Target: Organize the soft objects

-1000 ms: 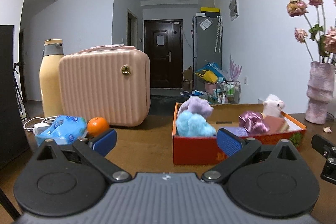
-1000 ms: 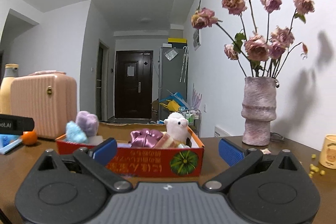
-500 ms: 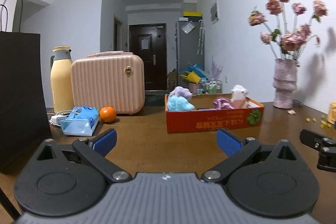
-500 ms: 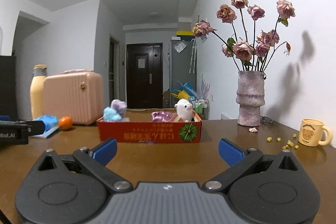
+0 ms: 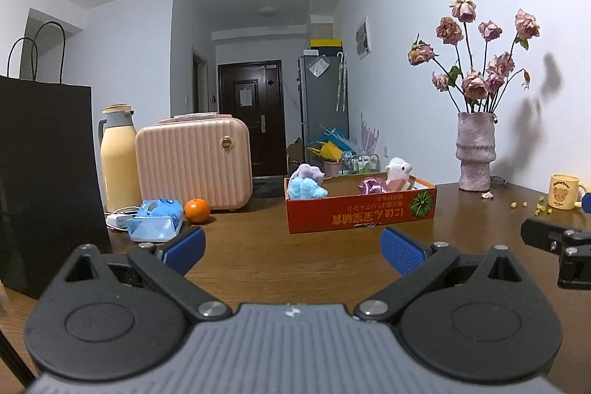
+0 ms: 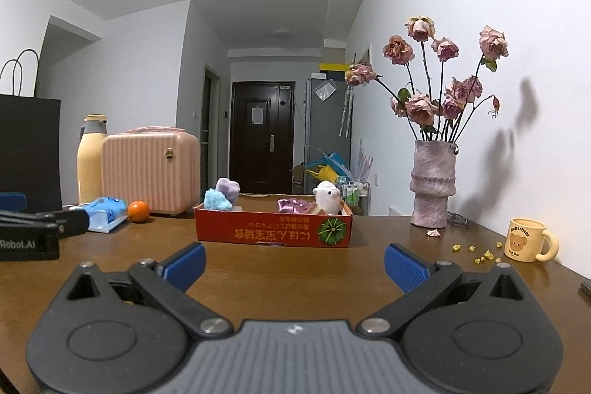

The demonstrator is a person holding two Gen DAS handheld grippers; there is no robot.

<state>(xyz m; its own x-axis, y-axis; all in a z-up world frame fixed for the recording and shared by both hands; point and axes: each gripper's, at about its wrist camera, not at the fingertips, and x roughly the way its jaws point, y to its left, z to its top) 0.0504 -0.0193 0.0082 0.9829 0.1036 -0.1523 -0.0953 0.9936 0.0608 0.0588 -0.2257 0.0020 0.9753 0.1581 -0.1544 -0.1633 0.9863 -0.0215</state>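
Both tools gaping wide, nothing held: left tool (image 5: 291,248), right tool (image 6: 293,263). Soft toys sit in the red box (image 6: 273,233) on the table (image 6: 258,268), dead ahead, well apart. Box runs crosswise; neither tool clearly nearer.

The left gripper (image 5: 292,246) hangs wide open and empty above the brown table (image 5: 258,257), with the red box (image 5: 360,213) of soft toys ahead, slightly right of its fingers.
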